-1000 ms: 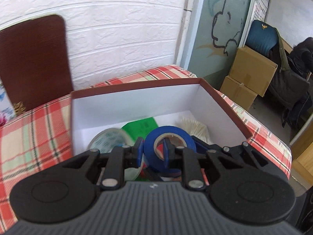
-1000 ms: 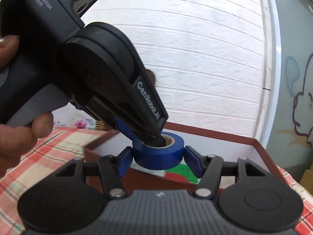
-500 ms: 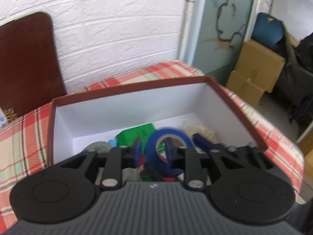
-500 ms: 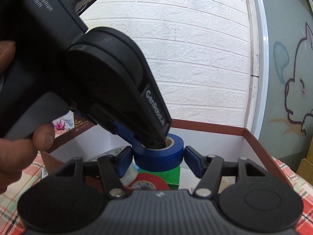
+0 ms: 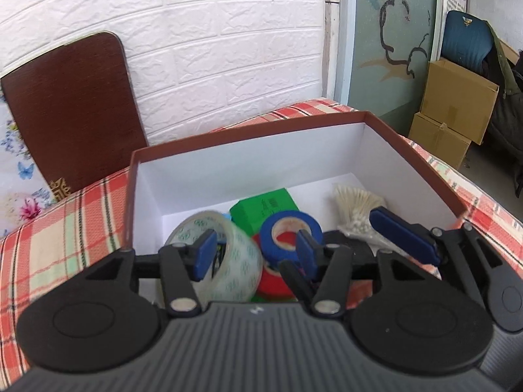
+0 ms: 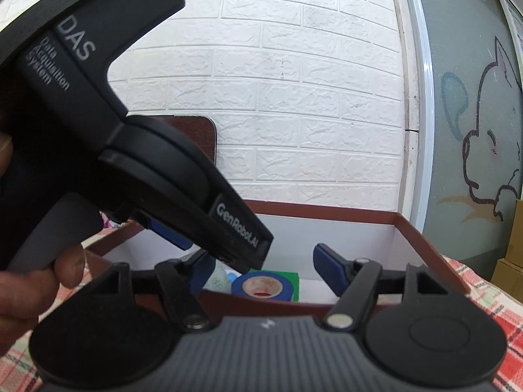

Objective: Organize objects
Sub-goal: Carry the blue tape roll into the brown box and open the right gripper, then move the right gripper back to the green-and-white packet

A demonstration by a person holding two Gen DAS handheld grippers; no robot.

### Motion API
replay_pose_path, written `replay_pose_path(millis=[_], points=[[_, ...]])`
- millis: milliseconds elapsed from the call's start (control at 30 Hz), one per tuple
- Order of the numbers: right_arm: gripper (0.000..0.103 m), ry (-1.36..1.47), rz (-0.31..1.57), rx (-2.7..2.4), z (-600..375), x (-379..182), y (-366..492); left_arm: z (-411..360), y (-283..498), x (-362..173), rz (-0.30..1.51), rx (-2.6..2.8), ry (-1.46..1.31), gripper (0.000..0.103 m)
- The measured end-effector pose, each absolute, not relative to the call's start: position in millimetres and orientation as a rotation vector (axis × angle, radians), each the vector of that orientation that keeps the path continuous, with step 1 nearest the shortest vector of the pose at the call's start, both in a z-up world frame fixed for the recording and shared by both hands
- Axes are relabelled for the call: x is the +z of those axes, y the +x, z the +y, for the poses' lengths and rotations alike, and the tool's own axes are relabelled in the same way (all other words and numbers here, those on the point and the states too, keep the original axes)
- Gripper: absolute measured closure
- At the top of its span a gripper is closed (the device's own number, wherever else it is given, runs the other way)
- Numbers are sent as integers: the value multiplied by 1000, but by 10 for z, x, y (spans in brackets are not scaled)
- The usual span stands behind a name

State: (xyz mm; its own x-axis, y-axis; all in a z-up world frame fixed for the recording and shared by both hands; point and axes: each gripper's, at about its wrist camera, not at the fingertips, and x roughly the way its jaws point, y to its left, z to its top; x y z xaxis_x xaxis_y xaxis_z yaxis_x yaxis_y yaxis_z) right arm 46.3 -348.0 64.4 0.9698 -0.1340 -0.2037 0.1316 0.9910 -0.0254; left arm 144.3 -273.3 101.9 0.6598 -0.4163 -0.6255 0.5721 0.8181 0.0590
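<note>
Blue tape roll point(image 5: 289, 234), lying in the open box point(image 5: 248, 160) with a brown rim and white inner walls. The box stands on a bench covered by a red, green and cream plaid cloth point(image 5: 62, 228). Behind it rises a white brick-pattern wall point(image 5: 212, 42), with a dark brown board point(image 5: 68, 107) leaning against it. To the right are a grey-green wall with a line drawing, two stacked cardboard cartons point(image 5: 454, 117) and a blue chair point(image 5: 464, 45).

Left claw point(image 5: 255, 251): jaws opening, pads clear of the roll. The roll sits between them, close to the right pad, which overlaps its near edge in the left wrist view; whether they touch cannot be told.

Right claw point(image 6: 266, 269): jaws opening, nothing between the pads. It hangs at the box's near wall, and the roll lies below and beyond it, inside the box.

The roll is matte blue with a pale cardboard core, tilted, resting on a red tape roll point(image 5: 274, 281). Beside it are a clear tape roll point(image 5: 228, 261), a green carton point(image 5: 264, 207) and a bag of cotton swabs point(image 5: 356, 205).
</note>
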Motion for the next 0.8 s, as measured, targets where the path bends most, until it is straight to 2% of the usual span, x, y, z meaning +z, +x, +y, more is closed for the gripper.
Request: replay_pose_path(millis=[233, 500, 800], points=[[31, 43, 216, -137, -3329, 635, 66, -2536, 1021, 1066, 568, -530, 279, 42], [31, 96, 387, -115, -3267, 591, -249, -2292, 790, 869, 653, -504, 275, 42], [31, 83, 547, -71, -3173, 376, -133, -1886, 667, 461, 792, -432, 238, 39]])
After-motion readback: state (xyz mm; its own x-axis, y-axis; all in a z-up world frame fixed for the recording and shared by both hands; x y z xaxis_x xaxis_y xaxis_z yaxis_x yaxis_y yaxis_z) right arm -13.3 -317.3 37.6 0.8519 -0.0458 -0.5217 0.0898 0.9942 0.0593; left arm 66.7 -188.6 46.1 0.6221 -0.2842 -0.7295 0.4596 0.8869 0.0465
